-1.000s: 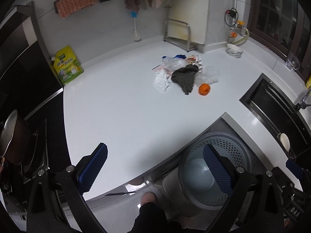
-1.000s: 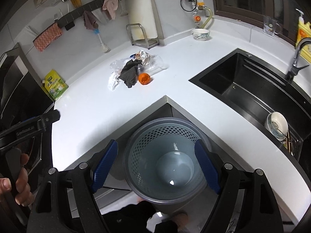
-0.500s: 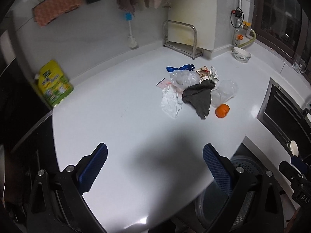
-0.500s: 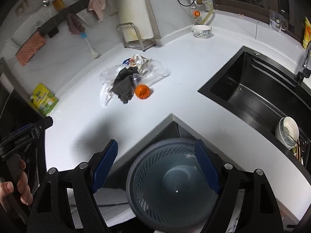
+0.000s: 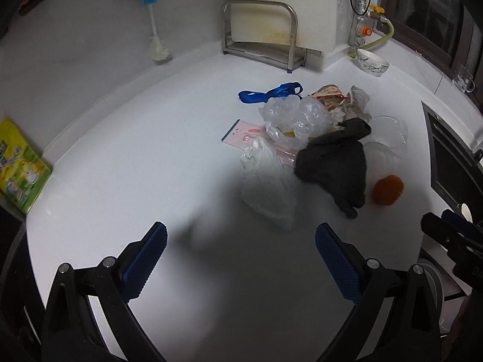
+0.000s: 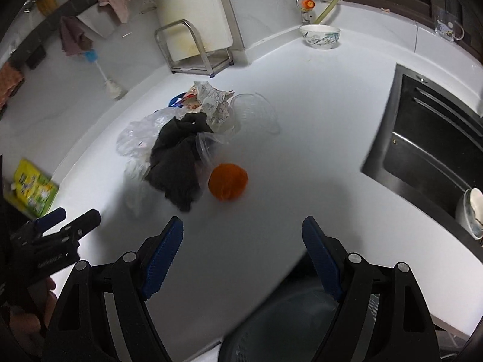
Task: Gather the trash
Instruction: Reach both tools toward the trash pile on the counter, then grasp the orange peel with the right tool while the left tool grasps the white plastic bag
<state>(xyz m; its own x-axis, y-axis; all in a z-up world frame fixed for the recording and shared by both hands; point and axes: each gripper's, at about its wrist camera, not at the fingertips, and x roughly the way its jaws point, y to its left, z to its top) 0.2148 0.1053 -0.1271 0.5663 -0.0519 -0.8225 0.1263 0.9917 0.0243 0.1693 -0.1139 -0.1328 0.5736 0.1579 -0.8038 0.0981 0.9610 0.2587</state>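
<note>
A pile of trash lies on the white counter (image 5: 151, 157): a dark cloth (image 5: 335, 163), a white tissue (image 5: 265, 181), clear plastic bags (image 5: 295, 114), a blue strap (image 5: 268, 93), a clear cup (image 5: 389, 132) and an orange peel (image 5: 388, 190). The right wrist view shows the cloth (image 6: 178, 154) and the peel (image 6: 228, 182) too. My left gripper (image 5: 241, 256) is open and empty, just short of the tissue. My right gripper (image 6: 243, 253) is open and empty, just short of the peel. A grey trash basket (image 6: 289, 325) stands below the counter edge.
A black sink (image 6: 431, 138) lies to the right. A metal rack (image 5: 262, 36), a dish brush (image 5: 157, 45) and a bowl (image 5: 372, 60) stand along the back wall. A green and yellow packet (image 5: 18, 166) leans at the far left.
Both grippers have moved forward from over the basket towards the trash pile, which now looks larger and closer. Both stay open.
</note>
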